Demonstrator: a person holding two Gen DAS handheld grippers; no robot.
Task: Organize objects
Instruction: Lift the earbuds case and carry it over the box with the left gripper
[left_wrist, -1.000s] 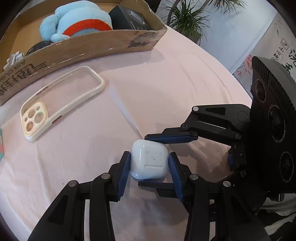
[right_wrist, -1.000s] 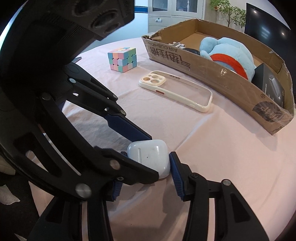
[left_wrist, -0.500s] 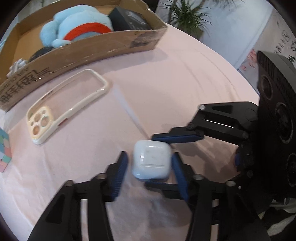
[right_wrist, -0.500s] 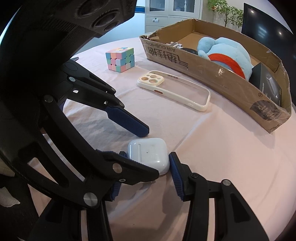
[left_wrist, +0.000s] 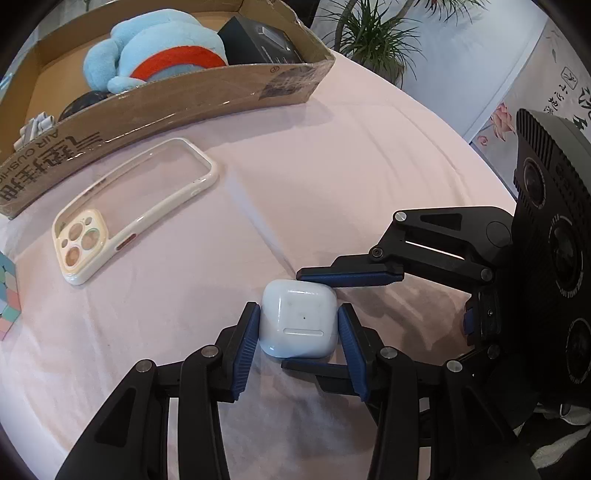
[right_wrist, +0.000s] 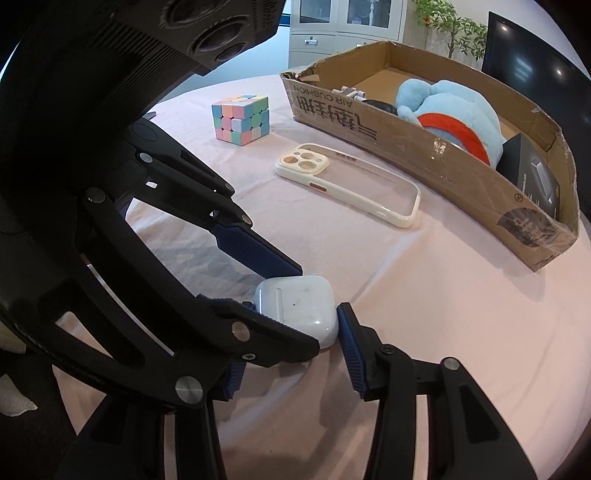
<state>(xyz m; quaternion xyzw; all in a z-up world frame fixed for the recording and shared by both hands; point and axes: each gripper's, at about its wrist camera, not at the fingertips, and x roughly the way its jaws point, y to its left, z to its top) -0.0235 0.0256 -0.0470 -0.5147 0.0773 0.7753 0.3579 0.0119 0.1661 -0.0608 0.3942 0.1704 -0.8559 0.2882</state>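
A white earbud charging case (left_wrist: 298, 318) was seen lying on a pink tablecloth (left_wrist: 332, 155), framed at once by two hand-held grippers. The left gripper (left_wrist: 298, 341) was pictured with its blue-padded fingers (left_wrist: 244, 345) closed against the case's two sides, one pad on each flank. The right gripper (right_wrist: 295, 343), reaching in crosswise, was shown with its jaws parted around the same case: one blue finger (left_wrist: 347, 277) lay along the case's far edge, apparently touching it, while the other sat low beside the near edge, and whether a firm grip had been made by this tool could not be told. Beyond the case, a cream-rimmed clear phone case (left_wrist: 129, 229) was laid flat on the cloth, well apart from the grippers. A pastel puzzle cube (right_wrist: 240, 119) was placed farther off, near one end of a shallow cardboard box (right_wrist: 424, 155). Inside the box, a light-blue plush toy with a red band (right_wrist: 450, 110) and a black carton (right_wrist: 532, 177) were held side by side.
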